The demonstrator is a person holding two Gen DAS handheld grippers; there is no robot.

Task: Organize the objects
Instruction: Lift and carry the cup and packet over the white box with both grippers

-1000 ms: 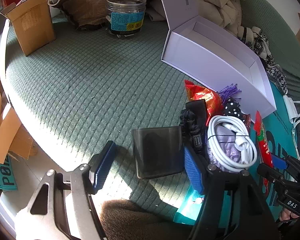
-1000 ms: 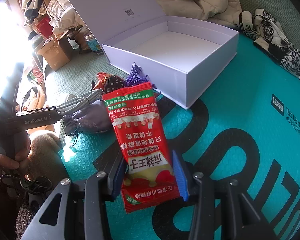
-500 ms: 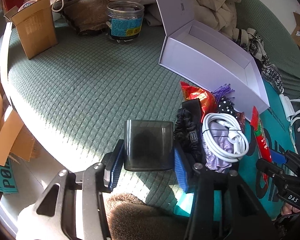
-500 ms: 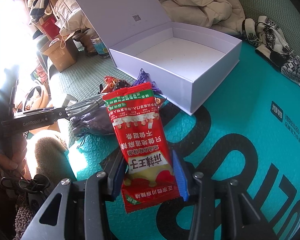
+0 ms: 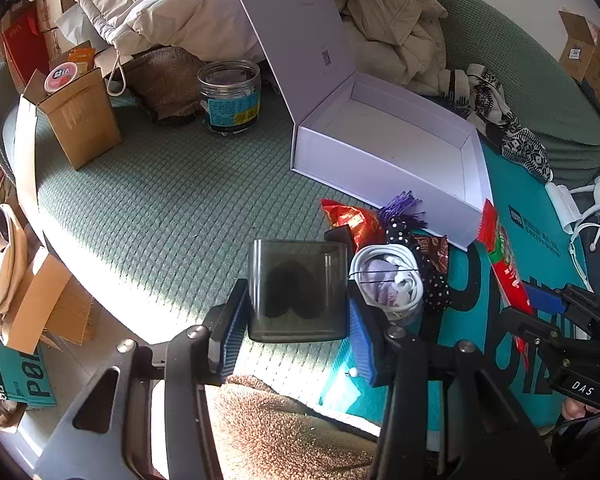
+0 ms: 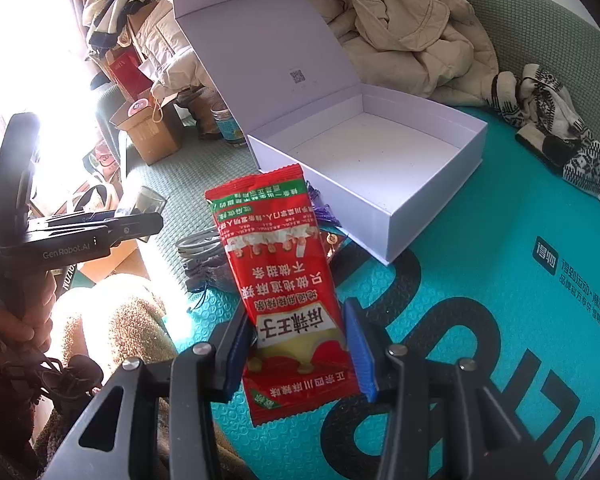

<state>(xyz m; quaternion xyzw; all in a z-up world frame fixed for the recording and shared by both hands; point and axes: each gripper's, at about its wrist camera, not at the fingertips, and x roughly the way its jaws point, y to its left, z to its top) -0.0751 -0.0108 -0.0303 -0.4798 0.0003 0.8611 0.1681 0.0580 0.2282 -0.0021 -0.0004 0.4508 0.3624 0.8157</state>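
Note:
My left gripper (image 5: 296,320) is shut on a smoky grey translucent plastic box (image 5: 298,290) and holds it above the green quilt. My right gripper (image 6: 300,344) is shut on a red snack packet (image 6: 288,276), lifted over the teal mat; the packet also shows edge-on in the left wrist view (image 5: 504,256). An open white box (image 6: 380,168) with its lid raised stands just beyond, its tray empty; it also shows in the left wrist view (image 5: 388,148). A coiled white cable (image 5: 392,276) on a purple pouch, a polka-dot item (image 5: 400,228) and another red wrapper (image 5: 352,220) lie between the grippers.
A glass jar (image 5: 230,96) and a cardboard box (image 5: 80,116) stand at the far left of the quilt. Beige jackets (image 6: 400,28) and patterned knitwear (image 6: 552,136) lie behind the white box. A teal mat (image 6: 500,320) covers the right side.
The left gripper closed on the grey plastic box and lifted it. The right gripper raised the red packet and moved it nearer the white box.

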